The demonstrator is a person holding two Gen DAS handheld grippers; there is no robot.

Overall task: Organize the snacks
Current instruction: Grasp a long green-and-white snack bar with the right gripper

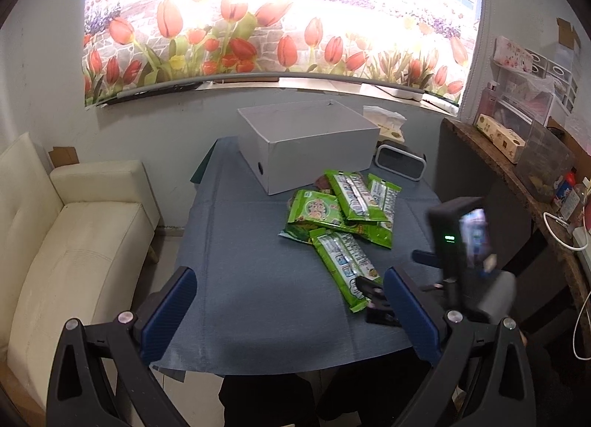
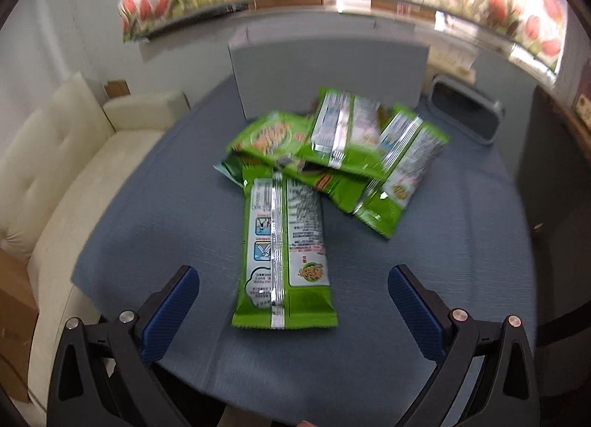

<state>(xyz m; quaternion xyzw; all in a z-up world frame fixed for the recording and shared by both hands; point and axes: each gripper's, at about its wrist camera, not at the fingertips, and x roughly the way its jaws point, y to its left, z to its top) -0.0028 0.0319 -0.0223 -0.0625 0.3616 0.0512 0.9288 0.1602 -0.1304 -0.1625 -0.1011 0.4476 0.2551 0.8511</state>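
- Snack packets (image 1: 341,212), green and glossy, lay in a loose overlapping heap on the blue-covered counter (image 1: 258,297) in the left wrist view, just in front of a white box (image 1: 308,142) at the far edge. One long packet (image 1: 343,264) stretched out from the heap toward the near side. The left tongs (image 1: 291,310) hung spread wide over bare cloth, holding nothing. The right tongs' tips reached the near end of that long packet; a camera unit (image 1: 461,238) stood above them.
- In the right wrist view, somewhat blurred, the long packet (image 2: 284,249) lay seam-up between the fingers of the right tongs (image 2: 293,301), which were spread with nothing pinched. The rest of the heap (image 2: 332,153) sat beyond it, the box (image 2: 328,72) farther still.
- Judged risk: the slick film could slide out of a pinch at the thin sealed edge, and since its far end touched the heap, dragging it might pull the neighbouring packets askew.
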